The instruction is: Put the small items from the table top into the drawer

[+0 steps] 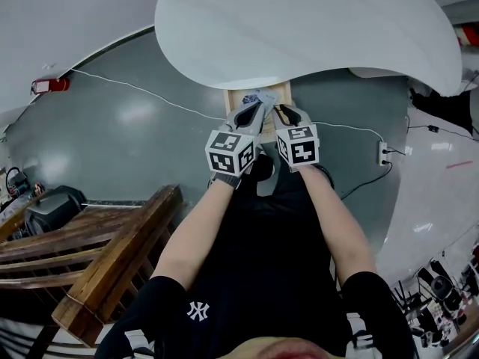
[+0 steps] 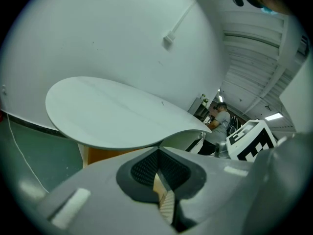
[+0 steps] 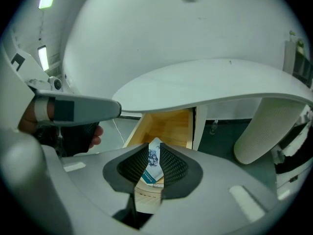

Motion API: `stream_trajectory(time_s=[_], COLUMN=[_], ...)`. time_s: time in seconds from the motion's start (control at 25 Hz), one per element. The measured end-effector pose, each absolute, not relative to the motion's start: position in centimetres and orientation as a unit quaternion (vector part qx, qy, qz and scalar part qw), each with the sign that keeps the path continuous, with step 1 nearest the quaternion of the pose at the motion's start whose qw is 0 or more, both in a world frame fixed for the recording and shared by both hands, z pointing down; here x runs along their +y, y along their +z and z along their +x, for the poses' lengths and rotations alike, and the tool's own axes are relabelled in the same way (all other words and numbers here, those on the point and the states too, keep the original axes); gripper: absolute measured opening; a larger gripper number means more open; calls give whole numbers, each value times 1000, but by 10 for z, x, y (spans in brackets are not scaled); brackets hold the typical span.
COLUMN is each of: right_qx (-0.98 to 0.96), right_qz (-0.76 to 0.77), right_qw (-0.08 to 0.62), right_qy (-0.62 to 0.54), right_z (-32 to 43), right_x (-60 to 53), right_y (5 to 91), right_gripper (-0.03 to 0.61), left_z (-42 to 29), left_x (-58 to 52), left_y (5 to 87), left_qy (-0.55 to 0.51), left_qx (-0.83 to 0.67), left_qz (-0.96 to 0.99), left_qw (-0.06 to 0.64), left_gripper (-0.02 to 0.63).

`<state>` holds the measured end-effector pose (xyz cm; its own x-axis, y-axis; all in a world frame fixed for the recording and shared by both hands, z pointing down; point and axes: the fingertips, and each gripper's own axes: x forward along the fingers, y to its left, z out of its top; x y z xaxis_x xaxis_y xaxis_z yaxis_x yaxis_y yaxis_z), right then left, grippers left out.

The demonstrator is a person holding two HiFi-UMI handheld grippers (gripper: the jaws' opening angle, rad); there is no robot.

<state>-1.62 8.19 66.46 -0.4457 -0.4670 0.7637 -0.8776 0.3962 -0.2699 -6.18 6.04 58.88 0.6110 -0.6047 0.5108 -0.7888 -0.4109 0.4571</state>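
A wooden drawer (image 1: 278, 92) stands pulled out under the white oval table top (image 1: 299, 28), and both grippers hang over it. In the right gripper view a small white packet with blue print (image 3: 152, 161) shows face-on in the gap of my right gripper (image 3: 154, 151), over the drawer's floor (image 3: 166, 126). The pads stand apart, and I cannot see them press on the packet. My left gripper (image 1: 258, 105) sits just left of the right gripper (image 1: 281, 111). Its jaws (image 2: 157, 173) leave a narrow slit, and only pale wood shows through it. The table top (image 2: 112, 111) looks bare.
A dark wooden railing (image 1: 112, 253) stands at the lower left. A white power strip (image 1: 383, 153) with its cable lies on the grey floor to the right. The table's ribbed white pedestal (image 3: 259, 131) rises right of the drawer. A person (image 2: 221, 119) stands far behind.
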Motion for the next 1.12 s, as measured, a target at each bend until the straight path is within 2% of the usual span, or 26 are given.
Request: stream_trajectory(time_s=[0.56,1.12], right_qx=[-775,-765], right_qz=[501,532], right_qw=[220,196], right_qy=[315,305], right_z=[38,101], right_x=[19,-59], right_y=[561,522], right_gripper=[78,78], left_z=[-19,48], left_x=[9,-64], left_y=[512,469], left_qy=[110,100], left_qx=[-399,-378], left_qz=[852,870], left_qw=[321,300], left_gripper=[1,1])
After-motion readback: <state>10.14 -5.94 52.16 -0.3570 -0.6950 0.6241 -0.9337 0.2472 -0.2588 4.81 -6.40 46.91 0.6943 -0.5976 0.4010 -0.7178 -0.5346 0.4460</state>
